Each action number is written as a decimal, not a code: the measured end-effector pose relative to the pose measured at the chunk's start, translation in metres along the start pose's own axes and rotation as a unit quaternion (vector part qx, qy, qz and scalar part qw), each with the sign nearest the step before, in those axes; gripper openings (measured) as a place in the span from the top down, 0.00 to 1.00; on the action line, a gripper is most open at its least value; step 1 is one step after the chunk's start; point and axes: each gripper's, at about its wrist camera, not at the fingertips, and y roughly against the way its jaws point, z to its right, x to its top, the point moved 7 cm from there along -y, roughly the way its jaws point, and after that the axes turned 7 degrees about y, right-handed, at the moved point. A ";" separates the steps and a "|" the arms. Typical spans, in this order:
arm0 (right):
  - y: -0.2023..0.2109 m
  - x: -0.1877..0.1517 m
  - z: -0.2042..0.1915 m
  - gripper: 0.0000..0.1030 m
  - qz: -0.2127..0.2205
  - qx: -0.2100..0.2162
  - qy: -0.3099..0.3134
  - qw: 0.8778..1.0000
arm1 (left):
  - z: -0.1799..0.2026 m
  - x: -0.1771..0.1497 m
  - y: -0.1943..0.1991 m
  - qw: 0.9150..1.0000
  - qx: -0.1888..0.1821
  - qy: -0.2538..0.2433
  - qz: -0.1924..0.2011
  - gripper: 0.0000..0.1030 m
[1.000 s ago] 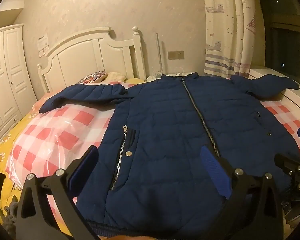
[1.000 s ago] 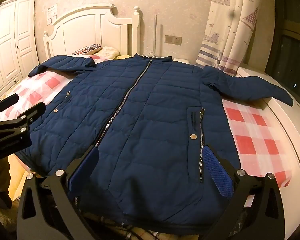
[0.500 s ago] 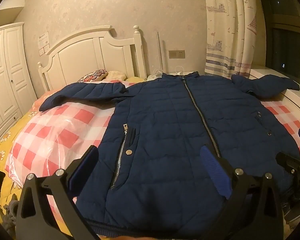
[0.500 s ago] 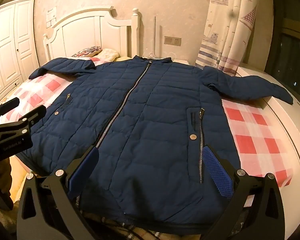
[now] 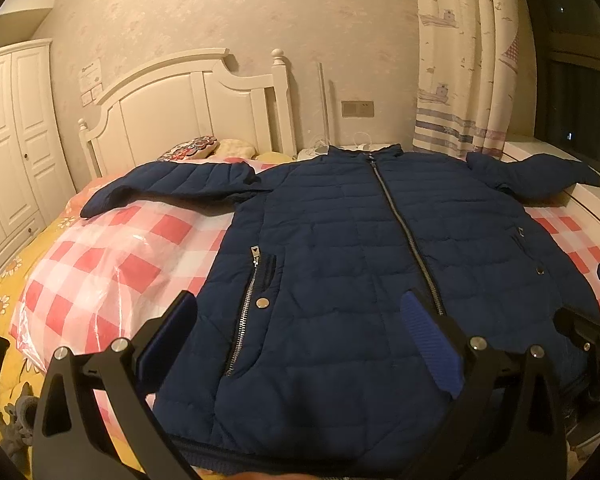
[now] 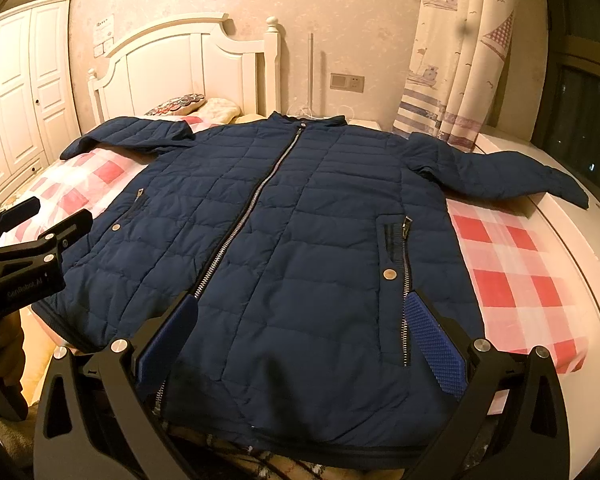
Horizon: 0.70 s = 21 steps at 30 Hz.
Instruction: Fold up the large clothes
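A navy quilted jacket (image 5: 340,248) lies flat, front up and zipped, on the bed, both sleeves spread outward. It also fills the right wrist view (image 6: 284,224). My left gripper (image 5: 300,320) is open and empty, above the jacket's lower left part near the pocket zip. My right gripper (image 6: 300,320) is open and empty, above the lower right part near the other pocket. The left gripper shows at the left edge of the right wrist view (image 6: 36,220). The right gripper shows at the right edge of the left wrist view (image 5: 588,332).
The bed has a red-and-white checked cover (image 5: 112,256) under clear plastic and a white headboard (image 5: 188,112). Pillows (image 5: 204,148) lie at the head. A white wardrobe (image 5: 16,136) stands left. Curtains (image 5: 468,60) and a white ledge (image 6: 572,240) are at the right.
Both grippers have risen and tilted slightly; the jacket sits a little lower in both views. The jacket has not moved, and both grippers stay open.
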 end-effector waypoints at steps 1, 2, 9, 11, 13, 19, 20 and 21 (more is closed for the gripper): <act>0.000 0.000 0.000 0.04 0.000 0.000 0.000 1.000 | 0.000 0.000 0.000 1.000 0.000 0.001 0.000 0.02; -0.001 0.000 -0.001 0.04 -0.001 0.000 0.000 1.000 | -0.001 0.000 0.000 1.000 0.000 0.001 -0.001 0.02; -0.001 -0.001 -0.001 0.04 0.000 0.004 0.000 1.000 | -0.003 -0.001 -0.001 1.000 -0.001 0.004 -0.003 0.02; -0.001 -0.001 -0.002 0.04 0.000 0.005 -0.001 1.000 | -0.004 -0.001 -0.002 1.000 0.000 0.005 -0.005 0.02; -0.001 -0.001 -0.003 0.04 0.000 0.005 -0.001 1.000 | -0.004 -0.001 -0.002 1.000 0.001 0.007 -0.005 0.02; -0.002 -0.001 -0.001 0.04 -0.001 0.006 -0.001 1.000 | -0.005 -0.001 -0.002 1.000 0.002 0.010 -0.007 0.02; -0.001 -0.001 -0.002 0.04 -0.001 0.006 -0.001 1.000 | -0.006 -0.001 -0.002 1.000 0.003 0.010 -0.007 0.02; -0.001 -0.001 -0.003 0.04 -0.001 0.006 -0.001 1.000 | -0.006 -0.001 -0.002 1.000 0.002 0.010 -0.007 0.02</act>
